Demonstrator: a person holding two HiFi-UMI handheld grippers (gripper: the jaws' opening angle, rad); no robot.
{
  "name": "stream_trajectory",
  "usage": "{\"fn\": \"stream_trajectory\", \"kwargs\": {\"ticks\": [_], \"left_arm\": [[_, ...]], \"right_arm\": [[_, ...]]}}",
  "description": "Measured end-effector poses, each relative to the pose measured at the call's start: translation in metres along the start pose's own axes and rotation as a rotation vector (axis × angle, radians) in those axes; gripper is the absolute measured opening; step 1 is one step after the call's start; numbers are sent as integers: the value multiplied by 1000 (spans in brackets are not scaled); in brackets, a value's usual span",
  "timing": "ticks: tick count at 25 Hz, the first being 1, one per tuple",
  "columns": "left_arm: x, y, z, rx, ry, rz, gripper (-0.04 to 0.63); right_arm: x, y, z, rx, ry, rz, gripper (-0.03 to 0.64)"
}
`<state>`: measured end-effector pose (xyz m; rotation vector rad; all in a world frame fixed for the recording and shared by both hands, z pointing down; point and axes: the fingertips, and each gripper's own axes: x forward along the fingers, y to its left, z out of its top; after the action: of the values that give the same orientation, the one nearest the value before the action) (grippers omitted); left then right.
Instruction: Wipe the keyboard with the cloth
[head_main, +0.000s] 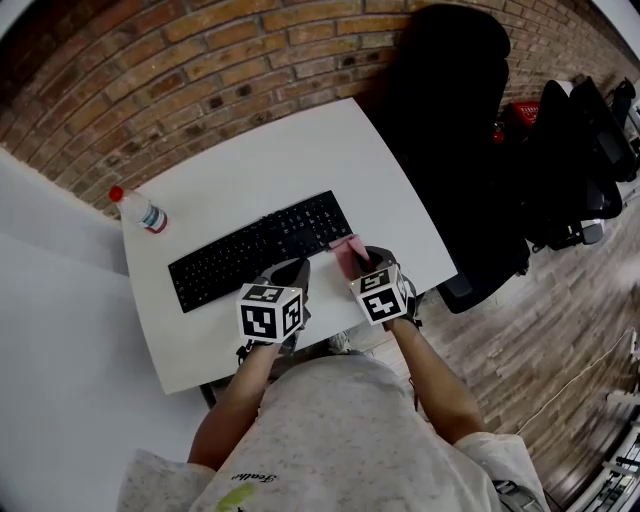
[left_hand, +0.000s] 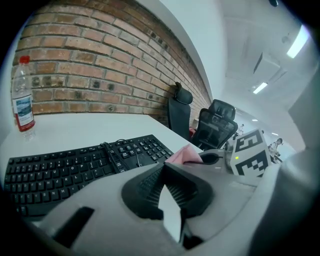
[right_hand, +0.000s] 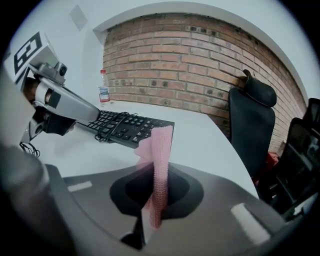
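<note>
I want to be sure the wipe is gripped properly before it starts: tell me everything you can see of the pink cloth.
The cloth is pink with a fine knitted-looking texture, soft and bunched into a narrow strip. It stands upright out of the right gripper, whose jaws are closed on its lower part. Its free end is above the white table, by the keyboard's right end; contact with the keys is unclear.
</note>
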<state>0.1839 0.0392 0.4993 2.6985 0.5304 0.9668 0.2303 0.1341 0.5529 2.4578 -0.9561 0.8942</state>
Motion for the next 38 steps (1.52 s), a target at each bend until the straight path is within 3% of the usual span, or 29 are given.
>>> {"fn": "stream_trajectory", "kwargs": {"ticks": [14, 20, 29, 38], "left_arm": [[20, -8, 5, 6, 3, 8, -3], [24, -8, 11, 2, -5, 11, -3], [27, -11, 11, -10, -19, 11, -3], [23, -3, 13, -34, -48, 42, -3]], "right_arm": [[-2, -51, -12, 45, -7, -41, 25], [-16, -53, -7, 62, -32, -14, 25], [-23, -69, 0, 161, -71, -45, 25], [-7, -55, 10, 179, -71, 9, 25]]}}
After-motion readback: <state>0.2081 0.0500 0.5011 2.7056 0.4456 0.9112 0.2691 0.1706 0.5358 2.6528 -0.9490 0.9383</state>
